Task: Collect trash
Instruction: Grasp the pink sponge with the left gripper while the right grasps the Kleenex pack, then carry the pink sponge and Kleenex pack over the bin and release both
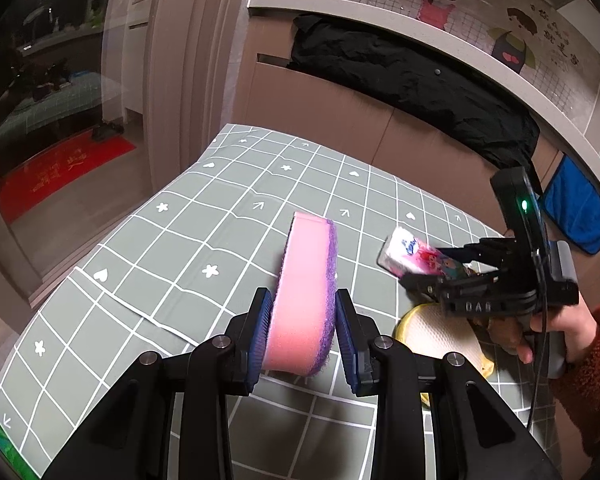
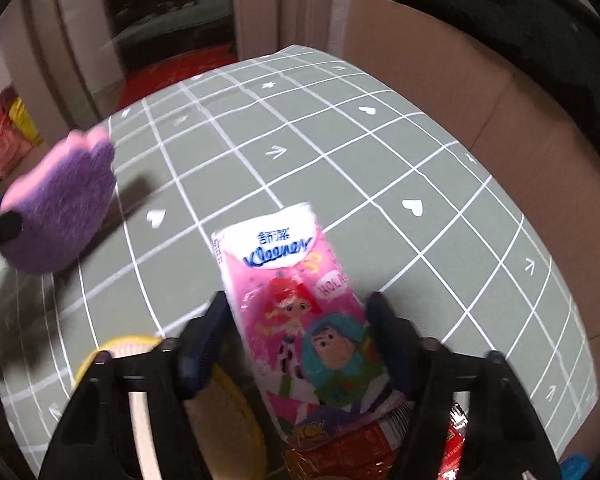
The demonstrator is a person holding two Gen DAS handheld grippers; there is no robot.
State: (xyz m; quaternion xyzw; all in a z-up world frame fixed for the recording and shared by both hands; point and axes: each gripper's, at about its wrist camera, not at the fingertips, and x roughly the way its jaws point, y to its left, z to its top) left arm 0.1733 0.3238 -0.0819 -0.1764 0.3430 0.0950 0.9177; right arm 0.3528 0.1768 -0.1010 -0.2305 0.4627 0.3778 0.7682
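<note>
My left gripper [image 1: 302,312] is shut on a pink sponge with a purple scrub side [image 1: 306,296] and holds it on edge above the green checked tablecloth [image 1: 188,240]. The sponge also shows at the left of the right wrist view [image 2: 60,212]. My right gripper [image 2: 300,320] is shut on a pink Kleenex tissue pack [image 2: 296,300] and holds it above the table. From the left wrist view the right gripper [image 1: 424,268] and the pack [image 1: 412,256] are at the right.
A yellow-rimmed white pad [image 1: 440,336] lies under the right gripper. Red snack wrappers [image 2: 360,448] lie below the tissue pack. Brown cabinet fronts [image 1: 340,112] with a black cloth [image 1: 420,80] stand behind the table. A glass door [image 1: 60,100] is at left.
</note>
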